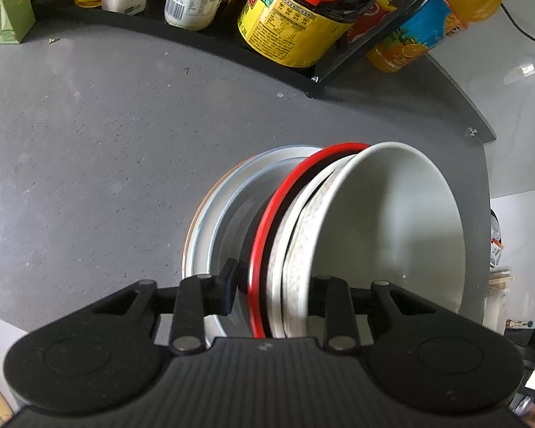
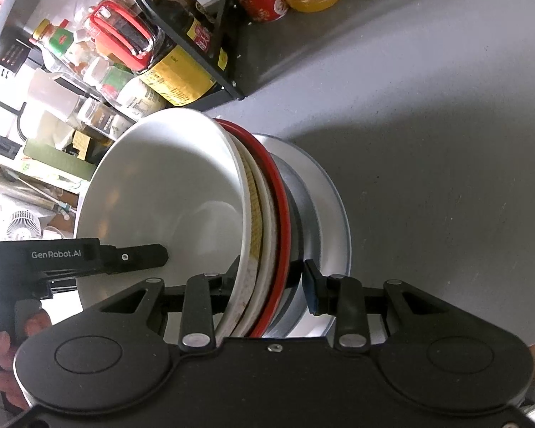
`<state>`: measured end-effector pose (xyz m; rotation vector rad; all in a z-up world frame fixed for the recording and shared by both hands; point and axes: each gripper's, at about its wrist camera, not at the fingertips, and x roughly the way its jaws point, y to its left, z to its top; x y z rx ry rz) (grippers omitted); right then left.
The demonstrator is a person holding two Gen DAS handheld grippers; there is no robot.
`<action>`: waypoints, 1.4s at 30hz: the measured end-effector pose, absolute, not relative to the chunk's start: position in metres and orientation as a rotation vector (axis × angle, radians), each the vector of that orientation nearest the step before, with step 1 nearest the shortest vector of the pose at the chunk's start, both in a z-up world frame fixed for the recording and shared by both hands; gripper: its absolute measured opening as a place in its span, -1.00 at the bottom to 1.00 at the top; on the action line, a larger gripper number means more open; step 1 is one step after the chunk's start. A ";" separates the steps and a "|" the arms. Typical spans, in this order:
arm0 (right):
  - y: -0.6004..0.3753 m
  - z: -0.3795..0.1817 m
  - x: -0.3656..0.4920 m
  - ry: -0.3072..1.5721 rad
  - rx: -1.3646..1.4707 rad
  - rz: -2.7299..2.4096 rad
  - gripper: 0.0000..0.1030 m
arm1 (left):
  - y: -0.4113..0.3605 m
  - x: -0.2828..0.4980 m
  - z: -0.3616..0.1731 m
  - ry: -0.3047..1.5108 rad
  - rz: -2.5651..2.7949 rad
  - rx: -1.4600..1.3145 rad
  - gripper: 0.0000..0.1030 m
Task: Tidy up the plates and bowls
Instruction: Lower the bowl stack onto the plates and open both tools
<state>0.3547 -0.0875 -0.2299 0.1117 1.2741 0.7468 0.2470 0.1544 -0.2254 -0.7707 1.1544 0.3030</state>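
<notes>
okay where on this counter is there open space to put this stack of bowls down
The grey counter lies bare between the black rack of bottles and the held stack of bowls, widest on the side away from the orange juice bottle. The right wrist view shows another bare stretch past the stack. The rack edge is crowded with bottles.

From my left wrist view, the grey surface (image 1: 89, 164) lies bare across the left and centre of the frame, so I see free passage there. The black rack (image 1: 324, 67) of bottles (image 1: 289, 25) walls off the top edge. The tilted stack of bowls (image 1: 339, 221) fills the lower centre (both tools crowd it), with open surface at right in the right wrist view.
</notes>
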 end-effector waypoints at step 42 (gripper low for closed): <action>-0.149 -0.167 0.308 1.026 0.246 0.672 0.87 | 0.090 0.228 -0.171 1.090 0.207 -0.540 0.75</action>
